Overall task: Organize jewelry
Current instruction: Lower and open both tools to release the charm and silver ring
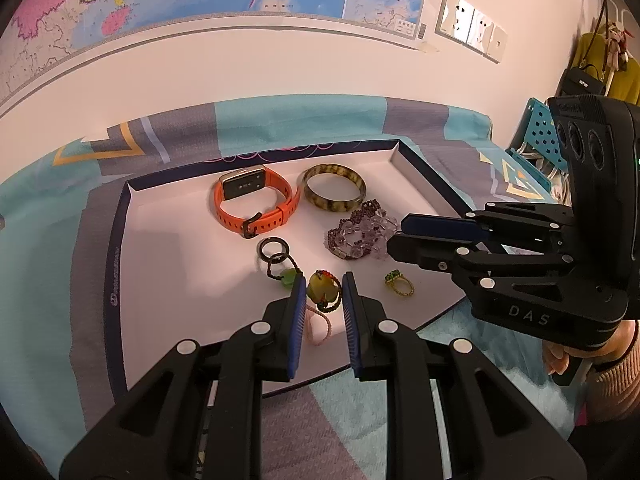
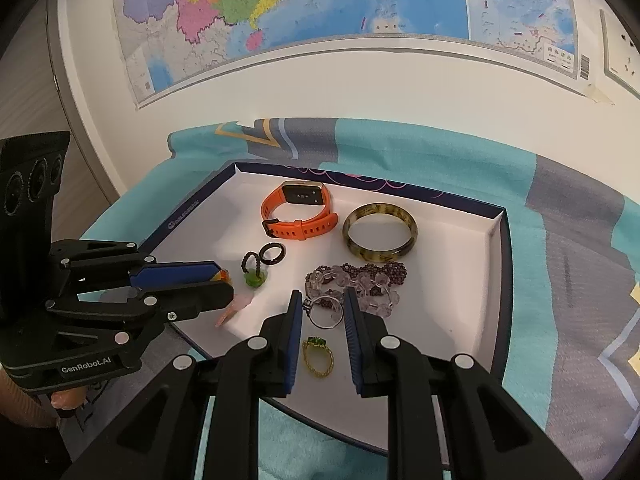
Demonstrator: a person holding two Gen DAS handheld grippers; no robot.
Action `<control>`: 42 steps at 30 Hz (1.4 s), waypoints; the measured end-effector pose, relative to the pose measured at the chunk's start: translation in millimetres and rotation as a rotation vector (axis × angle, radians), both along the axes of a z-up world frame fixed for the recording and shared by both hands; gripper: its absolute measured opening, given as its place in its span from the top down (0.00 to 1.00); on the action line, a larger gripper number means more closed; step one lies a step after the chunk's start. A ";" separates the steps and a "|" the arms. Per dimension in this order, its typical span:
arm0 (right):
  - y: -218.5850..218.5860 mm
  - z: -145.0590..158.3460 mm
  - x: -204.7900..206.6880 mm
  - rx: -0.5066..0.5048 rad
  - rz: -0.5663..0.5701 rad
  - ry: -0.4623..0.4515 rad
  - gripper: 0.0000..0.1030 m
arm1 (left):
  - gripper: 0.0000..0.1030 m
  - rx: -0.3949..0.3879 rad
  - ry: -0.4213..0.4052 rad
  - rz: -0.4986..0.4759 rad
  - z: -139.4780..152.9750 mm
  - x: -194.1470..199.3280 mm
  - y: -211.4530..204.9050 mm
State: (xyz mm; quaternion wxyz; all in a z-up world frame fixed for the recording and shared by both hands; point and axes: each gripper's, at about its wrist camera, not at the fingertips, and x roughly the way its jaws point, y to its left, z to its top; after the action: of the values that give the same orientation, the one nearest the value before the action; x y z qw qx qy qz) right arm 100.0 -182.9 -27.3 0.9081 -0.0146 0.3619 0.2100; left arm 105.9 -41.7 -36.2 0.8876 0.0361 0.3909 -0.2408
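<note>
Here the left gripper (image 1: 324,292), jaws open, straddles the yellow pendant (image 1: 320,286) near the tray's (image 1: 120,264) front edge, while the right gripper (image 2: 320,308), also open, brackets the silver ring (image 2: 326,312)

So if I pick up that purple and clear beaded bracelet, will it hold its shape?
Probably not. The beaded bracelet lies bunched in loose loops rather than a round hoop like the bangle, so it likely droops when lifted. Its smooth, glassy beads may slip between the jaws, and pushing it would probably drag it, not roll it.
</note>
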 end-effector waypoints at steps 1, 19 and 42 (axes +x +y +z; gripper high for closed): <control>0.2 -0.4 0.6 0.000 0.000 0.002 0.82 | 0.82 0.000 0.002 0.001 -0.3 0.6 0.1; 1.1 -3.5 4.9 0.000 -0.007 0.009 0.81 | 0.82 0.001 0.018 0.008 -5.5 4.2 -2.3; 1.9 -7.6 9.0 0.005 -0.016 0.024 0.81 | 0.82 0.005 0.041 0.017 -12.2 10.5 -2.5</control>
State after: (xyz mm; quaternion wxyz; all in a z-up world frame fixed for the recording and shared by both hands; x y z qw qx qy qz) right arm 109.0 -181.0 -34.9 0.9054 -0.0069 0.3724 0.2035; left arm 116.3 -44.2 -48.3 0.8812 0.0300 0.4100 -0.2332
